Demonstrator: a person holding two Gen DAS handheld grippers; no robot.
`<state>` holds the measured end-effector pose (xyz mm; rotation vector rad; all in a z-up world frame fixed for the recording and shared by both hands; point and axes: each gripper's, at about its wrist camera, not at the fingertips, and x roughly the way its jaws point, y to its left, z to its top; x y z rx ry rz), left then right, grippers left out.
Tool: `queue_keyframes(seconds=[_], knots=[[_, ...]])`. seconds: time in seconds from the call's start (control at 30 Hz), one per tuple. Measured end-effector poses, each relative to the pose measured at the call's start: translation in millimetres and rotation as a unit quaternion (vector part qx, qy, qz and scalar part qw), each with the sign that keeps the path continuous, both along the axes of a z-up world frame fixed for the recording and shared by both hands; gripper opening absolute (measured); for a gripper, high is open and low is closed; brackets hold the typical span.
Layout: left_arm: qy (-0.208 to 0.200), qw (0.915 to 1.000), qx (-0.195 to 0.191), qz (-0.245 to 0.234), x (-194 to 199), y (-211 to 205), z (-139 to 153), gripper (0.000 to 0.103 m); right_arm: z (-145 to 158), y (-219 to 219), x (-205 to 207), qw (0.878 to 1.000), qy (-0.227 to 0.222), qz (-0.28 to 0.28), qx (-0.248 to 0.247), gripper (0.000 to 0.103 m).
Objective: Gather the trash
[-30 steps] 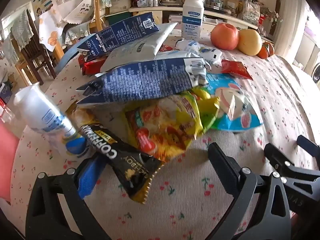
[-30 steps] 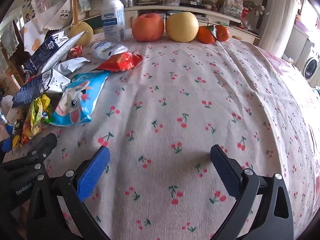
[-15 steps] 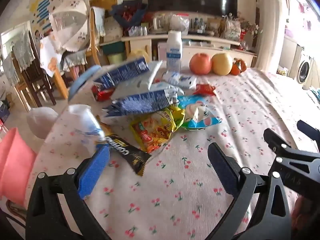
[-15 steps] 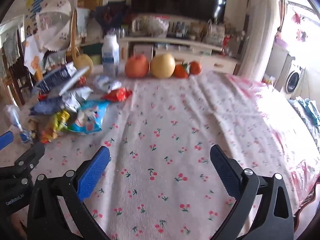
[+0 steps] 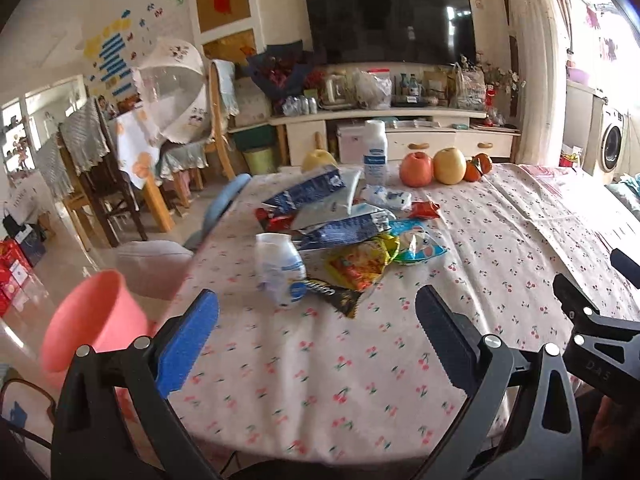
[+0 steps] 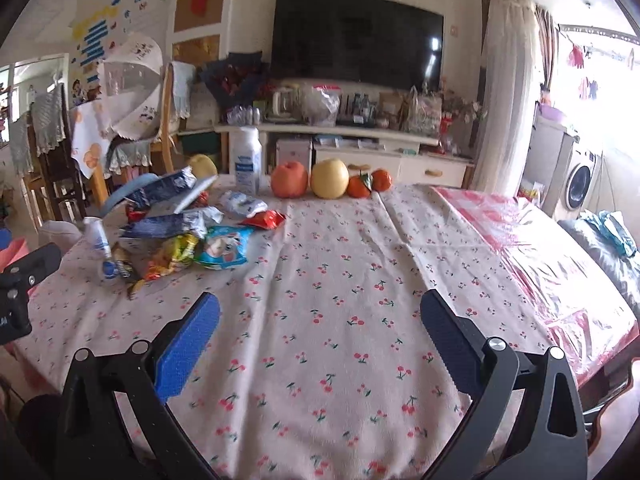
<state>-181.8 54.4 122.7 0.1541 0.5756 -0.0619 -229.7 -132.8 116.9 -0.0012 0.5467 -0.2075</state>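
**Me:** Blue-padded and black-framed, my left tongs (image 5: 316,316) gape wide over the near edge of the surface (image 5: 500,240) and hold nothing. My right tongs (image 6: 320,320) are spread just as wide and just as empty, over bare cherry-print cloth.

**Listener:** What has changed?

**Me:** A second ago both cameras sat low and close to the litter. Now both have pulled up and back, so the whole room shows. The small white bottle (image 5: 280,268), which lay at the left of the pile, now looks tipped up beside the black coffee sachet (image 5: 332,294).

**Listener:** Where is the trash?

**Me:** Ahead and left of centre, well apart from both tongs: a yellow snack bag (image 5: 360,258), a light blue cartoon packet (image 5: 416,246), a dark blue wrapper (image 5: 340,232) and a red wrapper (image 5: 426,210) beyond. A pink bucket (image 5: 88,320) stands off the surface at my left. Farther back stand a white bottle (image 5: 375,152) and a row of fruit (image 5: 440,164).

**Listener:** So?

**Me:** Nothing is collected yet, I judge; the reach must begin again.
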Motion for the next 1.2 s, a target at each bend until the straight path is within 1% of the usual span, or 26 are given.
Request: queue_keyframes(seconds=[0.2,0.33,0.43,0.67,0.8,0.97,1.2], knots=[[-0.023,0.9997,-0.004,0.008,-28,18,15,0.099,10,22,-29,1.0,-0.023,0.011,-0.017,0.099],[-0.031,0.9994,-0.006,0.012,-35,24,20,0.099,13,36,-39,0.998,-0.037,0.025,-0.039,0.099],[-0.033,0.9993,-0.01,0.011,-41,29,22,0.099,15,40,-43,0.998,-0.045,0.029,-0.046,0.099],[-0.038,0.999,-0.021,0.009,-51,29,22,0.099,18,35,-54,0.997,-0.059,0.024,-0.04,0.099],[-0.042,0.9988,-0.024,0.005,-55,28,21,0.099,19,34,-58,0.997,-0.067,0.021,-0.044,0.099],[-0.044,0.9988,-0.022,0.002,-59,25,20,0.099,21,32,-61,0.996,-0.076,0.022,-0.046,0.099],[-0.042,0.9989,-0.02,-0.001,-59,20,14,0.099,19,30,-58,0.996,-0.071,0.02,-0.039,0.099]])
